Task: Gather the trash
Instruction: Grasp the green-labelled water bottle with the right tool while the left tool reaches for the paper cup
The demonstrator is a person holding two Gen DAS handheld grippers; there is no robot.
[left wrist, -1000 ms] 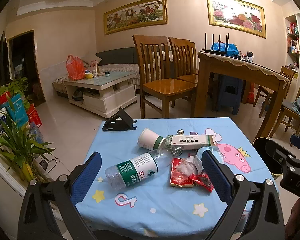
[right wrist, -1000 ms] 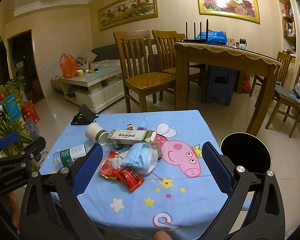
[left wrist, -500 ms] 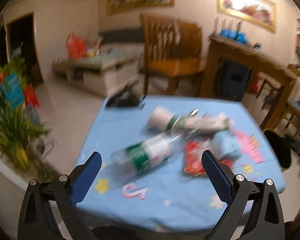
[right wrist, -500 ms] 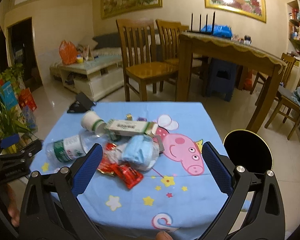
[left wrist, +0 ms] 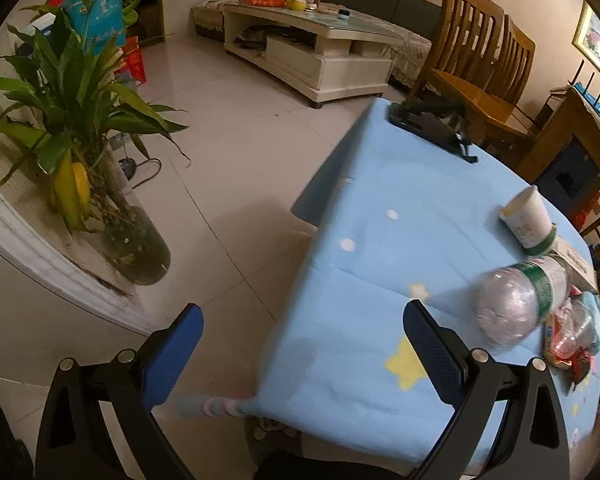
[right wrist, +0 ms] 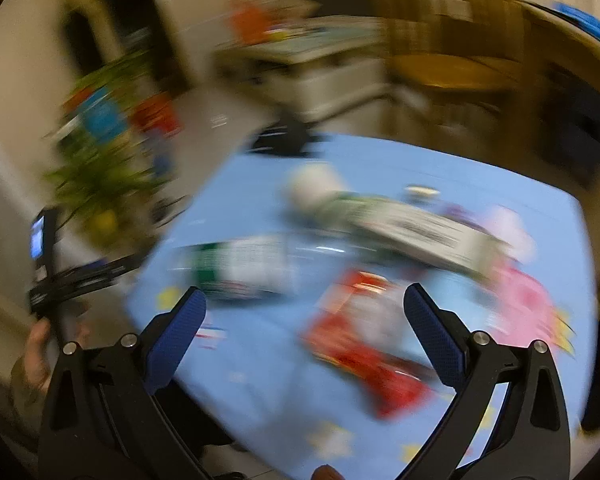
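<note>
Trash lies on a small table with a blue cartoon cloth (left wrist: 364, 248). A clear plastic bottle (left wrist: 512, 304) with a green label points its base toward my left gripper (left wrist: 302, 354), which is open, empty and hangs over the table's left edge. Beyond the bottle lie a paper cup (left wrist: 528, 220) on its side and red wrappers (left wrist: 568, 344). The right wrist view is heavily blurred: my right gripper (right wrist: 304, 336) is open and empty above the red wrappers (right wrist: 364, 340), with the bottle (right wrist: 244, 268), a long carton (right wrist: 424, 240) and the cup (right wrist: 312, 184) farther off.
A black phone stand (left wrist: 432, 124) sits at the table's far corner. A potted plant (left wrist: 80, 120) in a glass vase stands on a ledge to the left. A white coffee table (left wrist: 312, 44) and wooden chairs (left wrist: 472, 64) stand beyond. A hand (right wrist: 40, 348) holds the left gripper.
The left gripper swung left and dropped toward the table's left edge, so the bottle now lies to its right. The right gripper moved fast, down and left over the trash. Both stayed open.
</note>
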